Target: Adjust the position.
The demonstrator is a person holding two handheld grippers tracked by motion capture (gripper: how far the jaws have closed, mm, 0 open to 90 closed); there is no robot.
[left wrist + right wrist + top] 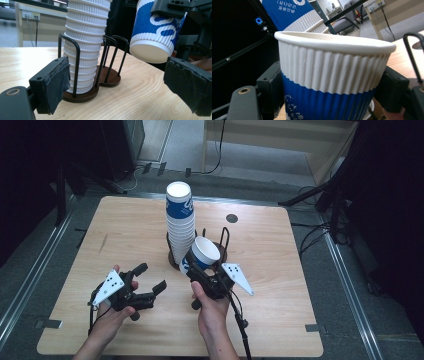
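Left gripper [148, 279] sits low over the pale wooden table [125, 230], jaws spread and empty, aimed at the dark two-slot wire cup holder [101, 82]; it should stay clear unless the base needs steadying. The tall stack of ribbed white-and-blue paper cups [180, 222] stands in the holder's left slot as the high view shows it, leaning slightly, blue-banded top cup uppermost. The right slot [111, 76] looks empty. Right gripper [206, 274] has its jaws clamped on the single ribbed blue-and-white paper cup [202, 254], mouth up and tilted, held above the table just beside the stack and in front of the holder. The grip sits on the blue lower band, rim free. Whether this cup is bound for the empty slot or for the stack cannot be told; the slot looks the likelier target. To do it well: level the cup first, bring its base over the slot centre, keep it between the wire loops [117, 53] without clipping them, and lower it straight. Squeeze should stay light, since thin paper walls will likely buckle. The leaning stack is the risk; a nudge could tip it. Let go only once the base is seated.
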